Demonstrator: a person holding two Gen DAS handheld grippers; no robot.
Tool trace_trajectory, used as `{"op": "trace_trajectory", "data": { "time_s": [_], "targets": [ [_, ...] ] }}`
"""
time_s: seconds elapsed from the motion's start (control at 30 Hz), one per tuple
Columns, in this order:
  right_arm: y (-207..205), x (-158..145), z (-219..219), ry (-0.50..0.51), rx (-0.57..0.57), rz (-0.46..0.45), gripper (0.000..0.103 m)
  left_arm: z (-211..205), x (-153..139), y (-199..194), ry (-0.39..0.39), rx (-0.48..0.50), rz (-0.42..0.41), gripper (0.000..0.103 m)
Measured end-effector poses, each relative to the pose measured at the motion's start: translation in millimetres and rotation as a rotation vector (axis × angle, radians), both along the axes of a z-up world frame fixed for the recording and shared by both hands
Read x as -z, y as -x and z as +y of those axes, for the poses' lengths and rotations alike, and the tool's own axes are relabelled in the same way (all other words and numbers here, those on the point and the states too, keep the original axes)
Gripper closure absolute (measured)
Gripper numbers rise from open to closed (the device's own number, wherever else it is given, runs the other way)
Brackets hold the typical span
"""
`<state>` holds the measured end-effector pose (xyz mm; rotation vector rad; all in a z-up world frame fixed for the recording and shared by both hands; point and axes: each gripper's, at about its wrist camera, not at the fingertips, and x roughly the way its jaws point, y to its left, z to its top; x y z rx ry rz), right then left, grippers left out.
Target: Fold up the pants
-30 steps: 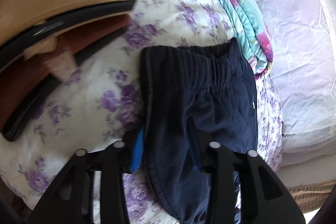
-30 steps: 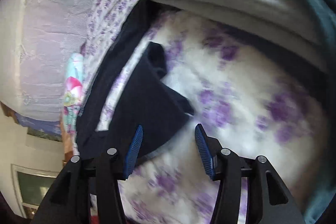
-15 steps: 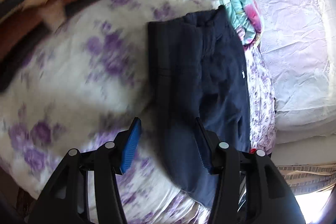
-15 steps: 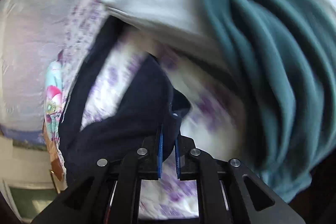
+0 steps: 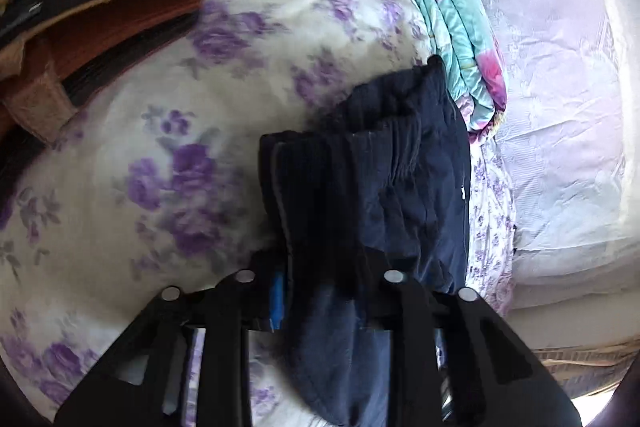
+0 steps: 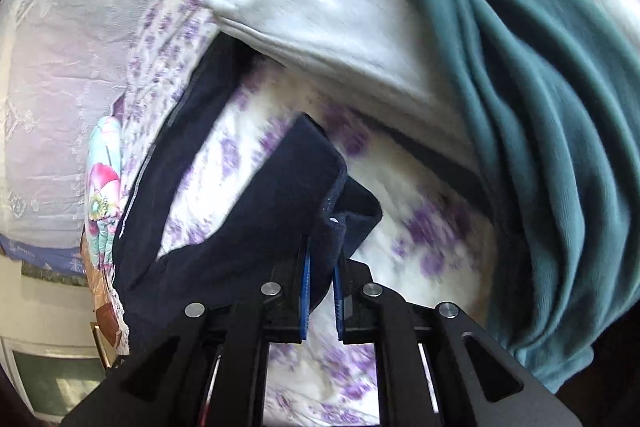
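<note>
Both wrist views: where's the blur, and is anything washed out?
Left wrist view: floral bedspread and the brown objects at upper left smeared, pants sharper, pale sheet on the right bright, near blown out. Right wrist view: bedspread beneath the tongs blurred; teal cloth crisp; all bent by fisheye.

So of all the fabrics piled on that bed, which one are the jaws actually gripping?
The navy pants. Both grippers bite this dark cloth, while the teal blanket, the white pillow and the bright flowered quilt lie untouched beside it.
</note>
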<state>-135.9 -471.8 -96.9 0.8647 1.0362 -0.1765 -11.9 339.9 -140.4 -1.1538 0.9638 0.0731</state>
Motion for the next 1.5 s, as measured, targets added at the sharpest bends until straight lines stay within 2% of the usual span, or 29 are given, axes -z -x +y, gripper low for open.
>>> {"op": "trace_trajectory", "data": {
  "time_s": [0.07,0.13,0.17,0.23,0.27,0.3,0.37,0.43,0.5,0.53,0.57,0.6,0.67,0.8,0.87,0.9,0.93,1.0,1.07,1.13,1.17,1.23,1.33,1.5],
  "targets": [
    [-9,-14,3,0.034,-0.030,-0.022,0.093,0,-8,9,-0.041,0.008,-0.014,0.085],
    [-11,-18,3,0.082,-0.065,0.000,0.093,1,-18,28,-0.077,0.010,-0.033,0.086],
    [-11,-12,2,0.089,-0.075,0.032,0.093,3,-15,36,-0.079,0.011,-0.013,0.086],
    [-6,22,-5,0.092,-0.116,0.183,0.087,9,2,43,-0.035,0.006,0.029,0.082],
    [2,37,-11,0.123,-0.094,0.259,0.074,11,8,45,-0.005,0.001,0.032,0.082],
    [9,37,-17,0.104,-0.056,0.241,0.078,12,6,43,0.002,0.005,0.034,0.078],
    [18,21,-29,0.094,0.040,0.189,0.076,9,-12,40,-0.057,0.035,0.049,0.068],
    [13,-10,-37,0.211,0.112,0.125,0.073,11,-43,42,-0.165,0.044,0.015,0.033],
    [-10,-38,-26,0.298,0.065,0.047,0.073,20,-70,46,-0.241,0.002,-0.043,0.024],
    [-23,-46,-16,0.312,0.019,0.014,0.072,25,-81,44,-0.253,-0.009,-0.069,0.024],
    [-40,-52,0,0.324,-0.034,-0.021,0.067,27,-91,39,-0.258,-0.014,-0.094,0.023],
    [-60,-57,23,0.335,-0.104,-0.064,0.058,27,-99,29,-0.263,-0.005,-0.119,0.023],
    [-99,-53,75,0.324,-0.246,-0.122,0.051,17,-105,7,-0.267,0.040,-0.134,0.023],
    [-160,-34,176,0.236,-0.482,-0.159,0.051,-23,-97,-58,-0.247,0.160,-0.155,0.023],
    [-181,-29,218,0.221,-0.582,-0.173,0.048,-40,-86,-88,-0.276,0.199,-0.125,0.023],
    [-193,-23,241,0.228,-0.644,-0.166,0.042,-46,-79,-99,-0.276,0.213,-0.110,0.023],
    [-201,-16,259,0.231,-0.687,-0.151,0.039,-50,-64,-114,-0.264,0.228,-0.076,0.023],
    [-216,10,280,0.219,-0.770,-0.056,0.035,-51,-39,-129,-0.262,0.216,0.004,0.025],
    [-224,43,283,0.231,-0.787,0.068,0.036,-50,-32,-137,-0.262,0.212,0.000,0.023],
    [-222,39,275,0.213,-0.776,0.017,0.036,-49,-38,-142,-0.267,0.231,0.013,0.020],
    [-223,35,272,0.201,-0.781,0.029,0.036,-47,-44,-143,-0.270,0.224,0.003,0.020],
    [-223,17,261,0.177,-0.774,-0.030,0.036,-35,-62,-141,-0.260,0.202,-0.070,0.020],
    [-237,-9,248,0.212,-0.786,-0.124,0.036,-15,-79,-158,-0.281,0.164,-0.083,0.020],
    [-296,-15,235,0.255,-0.844,-0.176,0.036,-5,-55,-202,-0.291,0.203,-0.004,0.020]
  ]
}}
